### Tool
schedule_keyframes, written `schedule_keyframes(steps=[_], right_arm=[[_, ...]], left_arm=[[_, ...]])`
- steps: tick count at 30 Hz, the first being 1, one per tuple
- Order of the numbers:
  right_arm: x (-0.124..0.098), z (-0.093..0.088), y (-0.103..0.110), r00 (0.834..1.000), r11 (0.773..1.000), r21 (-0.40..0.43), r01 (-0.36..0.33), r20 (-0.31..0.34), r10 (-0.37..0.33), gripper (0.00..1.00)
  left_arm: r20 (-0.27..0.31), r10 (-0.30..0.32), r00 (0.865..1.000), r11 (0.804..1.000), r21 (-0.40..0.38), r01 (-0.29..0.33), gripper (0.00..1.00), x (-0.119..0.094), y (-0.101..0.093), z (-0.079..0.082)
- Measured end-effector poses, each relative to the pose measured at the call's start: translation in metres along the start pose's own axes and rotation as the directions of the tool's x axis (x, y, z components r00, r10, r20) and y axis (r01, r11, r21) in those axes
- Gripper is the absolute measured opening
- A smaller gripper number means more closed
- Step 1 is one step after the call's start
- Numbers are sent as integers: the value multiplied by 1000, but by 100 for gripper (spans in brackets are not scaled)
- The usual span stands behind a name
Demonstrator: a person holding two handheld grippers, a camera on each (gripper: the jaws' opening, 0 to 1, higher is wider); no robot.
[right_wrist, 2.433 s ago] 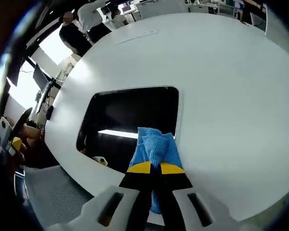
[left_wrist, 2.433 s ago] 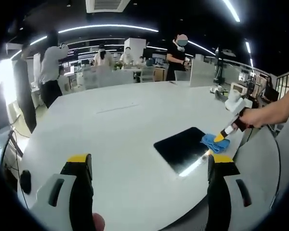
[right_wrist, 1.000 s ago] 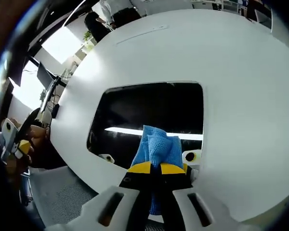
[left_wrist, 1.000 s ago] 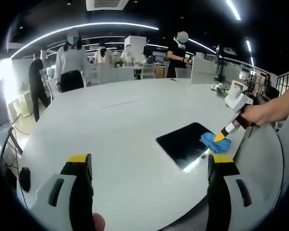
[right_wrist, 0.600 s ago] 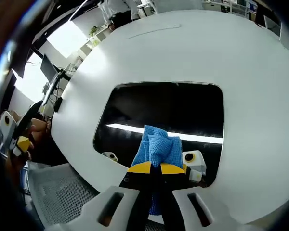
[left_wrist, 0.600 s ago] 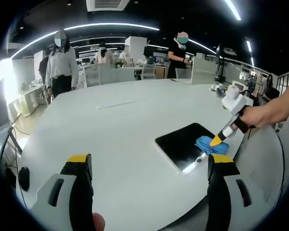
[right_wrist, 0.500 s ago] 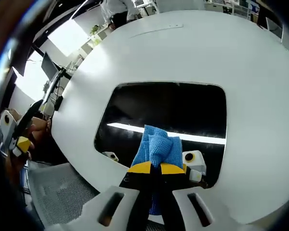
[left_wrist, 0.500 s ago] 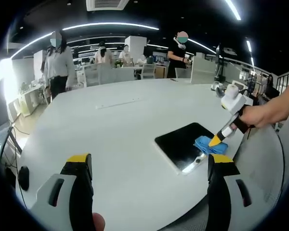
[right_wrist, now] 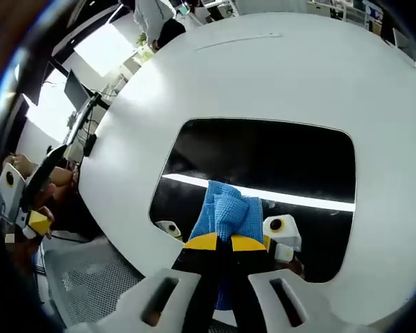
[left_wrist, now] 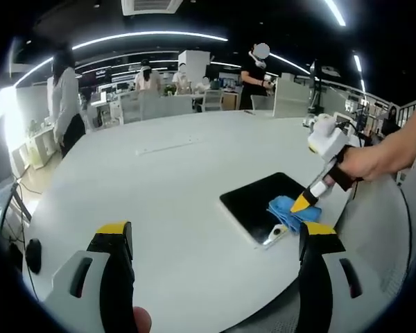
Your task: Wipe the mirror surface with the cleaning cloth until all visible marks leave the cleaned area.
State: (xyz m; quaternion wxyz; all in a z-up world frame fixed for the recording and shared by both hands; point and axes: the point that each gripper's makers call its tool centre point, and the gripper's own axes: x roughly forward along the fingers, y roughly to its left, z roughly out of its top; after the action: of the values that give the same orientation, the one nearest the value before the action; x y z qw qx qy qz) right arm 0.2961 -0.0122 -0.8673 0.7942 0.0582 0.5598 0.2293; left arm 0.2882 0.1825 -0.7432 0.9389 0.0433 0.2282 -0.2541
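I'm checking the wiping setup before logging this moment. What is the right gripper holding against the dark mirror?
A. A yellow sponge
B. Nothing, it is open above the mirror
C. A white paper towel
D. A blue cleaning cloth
D: the right gripper is shut on a blue textured cleaning cloth that lies on the dark rectangular mirror on the white round table; the left gripper view shows the same cloth on the mirror.

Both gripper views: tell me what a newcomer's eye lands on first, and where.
The dark mirror lies flat near the edge of the round white table, reflecting a bright strip of ceiling light. The blue cloth rests on the mirror, pinched in the right gripper. The left gripper hangs open above the table's near side.
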Motion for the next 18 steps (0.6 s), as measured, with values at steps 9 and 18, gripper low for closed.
schedule_keyframes(steps=[9,18], right_arm=[[13,10,18,1000,999,-25,-22,-14,22,0],[21,14,32,1000,998,-56,-26,-11,26,0]], left_arm=[[50,0,999,997,-79,4,99,-2,4,11],[34,32,999,998,-53,-30,99,-6,5,4]])
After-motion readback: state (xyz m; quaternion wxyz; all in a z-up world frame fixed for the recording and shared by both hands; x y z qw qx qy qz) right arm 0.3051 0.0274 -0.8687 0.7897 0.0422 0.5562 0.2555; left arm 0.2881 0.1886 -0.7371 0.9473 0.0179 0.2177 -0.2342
